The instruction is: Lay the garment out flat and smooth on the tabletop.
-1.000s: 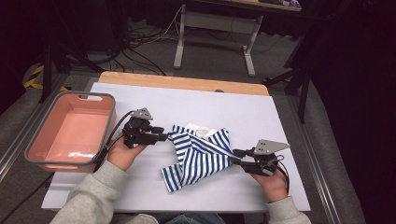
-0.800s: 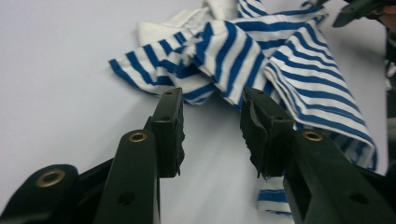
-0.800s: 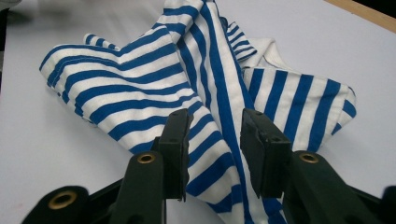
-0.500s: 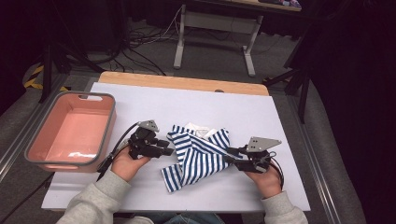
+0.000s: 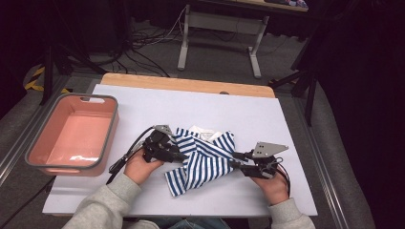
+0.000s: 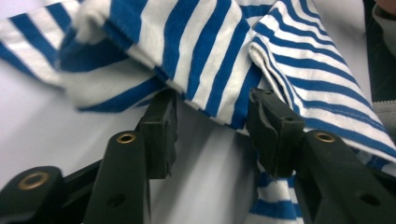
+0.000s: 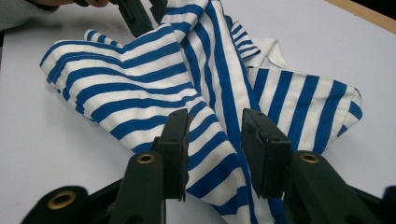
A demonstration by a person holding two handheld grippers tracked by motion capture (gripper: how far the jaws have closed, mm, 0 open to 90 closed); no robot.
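Observation:
A blue-and-white striped cloth (image 5: 205, 157) lies crumpled on the white table top (image 5: 267, 119). My left gripper (image 5: 184, 156) is at its left edge. In the left gripper view the gripper (image 6: 212, 121) is open, its jaws low over the table, with the cloth (image 6: 210, 56) hem resting against the tips and nothing pinched. My right gripper (image 5: 236, 160) is at the cloth's right corner. In the right gripper view the gripper (image 7: 212, 135) stands open astride a flat fold of the cloth (image 7: 140, 88), which runs under and between the jaws without visible squeezing.
A pink tub (image 5: 71, 98) with a grey rim stands on the table's left side. A wooden strip (image 5: 186, 85) borders the far edge. Beyond the table are cables and a metal stand (image 5: 217, 43) on the floor. White table surface lies behind and in front of the cloth.
My left hand has moved right and down, from beside the cloth onto its left edge. The right hand has hardly moved, and the cloth lies as it did.

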